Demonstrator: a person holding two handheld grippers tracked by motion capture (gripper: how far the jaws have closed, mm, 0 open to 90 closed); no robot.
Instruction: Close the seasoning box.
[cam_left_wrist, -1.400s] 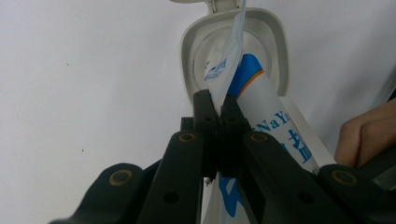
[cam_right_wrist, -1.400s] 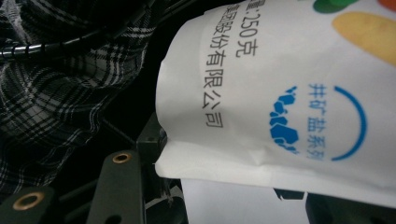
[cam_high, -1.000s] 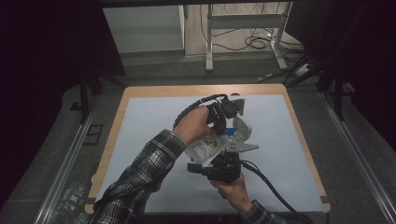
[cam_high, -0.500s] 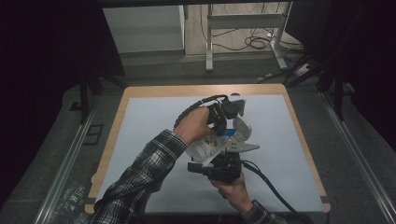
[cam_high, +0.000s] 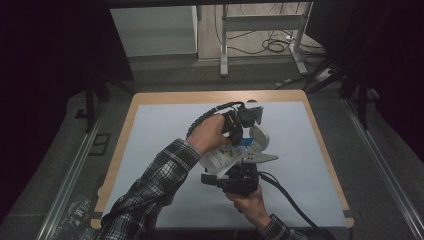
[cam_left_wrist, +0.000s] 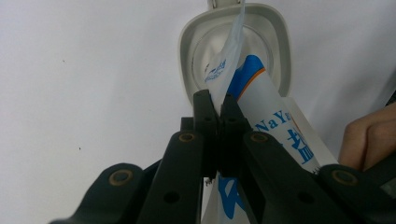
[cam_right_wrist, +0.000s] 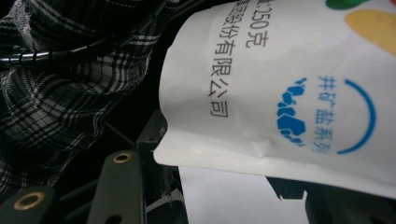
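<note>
Left gripper view: left gripper (cam_left_wrist: 215, 100) clamped on salt bag's (cam_left_wrist: 275, 126) torn top edge, bag running lengthwise toward open white container (cam_left_wrist: 196, 51) just beyond, right gripper (cam_high: 235, 177) pinching bag's bottom seam, on container's near side.

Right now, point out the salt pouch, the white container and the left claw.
salt pouch (cam_right_wrist: 280, 93): right gripper view, printed front.
white container (cam_left_wrist: 194, 37): left gripper view, left rim.
left claw (cam_left_wrist: 215, 100): left gripper view, tips pinching the pouch's edge.

Dim, dark-edged high view; bright, soft-focus close-ups.
</note>
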